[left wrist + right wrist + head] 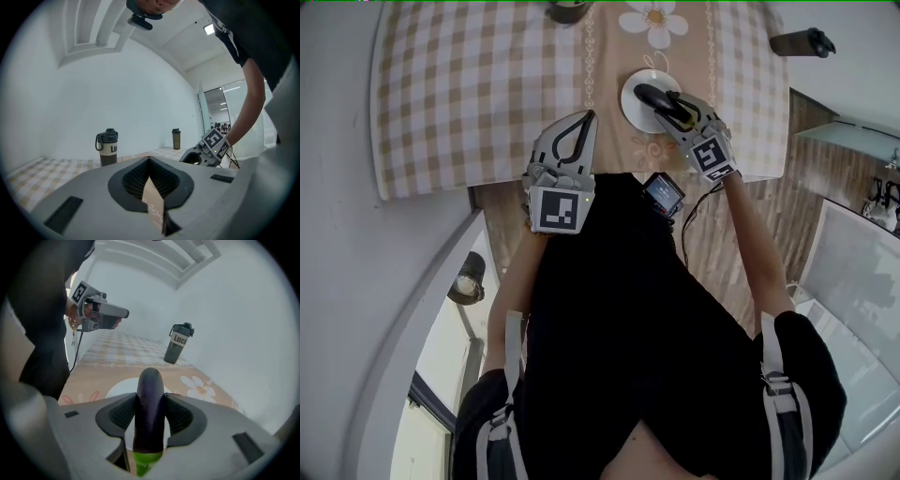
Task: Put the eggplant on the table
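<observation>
A dark purple eggplant (149, 404) with a green stem end sits lengthwise between the jaws of my right gripper (150, 399), which is shut on it. In the head view the eggplant (651, 93) and right gripper (667, 106) are held over a white plate (634, 106) on the table's near side. The plate (119, 388) shows just below the eggplant. My left gripper (589, 118) hovers left of the plate at the table's near edge. Its jaws are shut with nothing between them (149, 160).
The table (469, 84) has a beige checked cloth with a flower-print strip down the middle. A dark shaker bottle (178, 343) stands at the far side, and a second bottle (176, 138) stands further off. White walls lie behind the table. The person's dark-clothed body stands at the near edge.
</observation>
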Tool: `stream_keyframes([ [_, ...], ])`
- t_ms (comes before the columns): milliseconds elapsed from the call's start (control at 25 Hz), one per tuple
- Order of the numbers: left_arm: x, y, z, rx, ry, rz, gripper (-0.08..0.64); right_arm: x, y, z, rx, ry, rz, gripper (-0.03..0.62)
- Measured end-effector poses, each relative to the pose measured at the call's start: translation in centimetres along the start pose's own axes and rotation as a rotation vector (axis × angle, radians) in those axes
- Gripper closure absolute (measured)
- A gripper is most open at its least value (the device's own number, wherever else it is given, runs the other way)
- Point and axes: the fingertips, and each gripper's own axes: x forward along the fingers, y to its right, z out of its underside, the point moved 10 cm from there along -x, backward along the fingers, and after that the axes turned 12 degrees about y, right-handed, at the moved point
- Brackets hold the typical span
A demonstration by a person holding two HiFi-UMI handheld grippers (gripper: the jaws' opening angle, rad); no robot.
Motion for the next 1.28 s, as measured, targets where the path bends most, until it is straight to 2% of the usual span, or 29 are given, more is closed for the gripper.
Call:
stream_keyframes([
  [520,0.4,-0.4,0.5,-0.005,-0.011,-0.007,0.557,1.0,0.5,0.7,-0.015,-0.022,-0.036,0.396],
  [1120,0.2,-0.5,0.6,-0.005,-0.015,-0.012,0.557,1.4,0.2,1.5,0.006,-0.053,-0.040,0.396],
  [1280,0.4,-0.5,0.7,-0.006,-0.014,-0.010,0.557,1.8,0.3,1.1,-0.010,-0.034,-0.044,0.396],
])
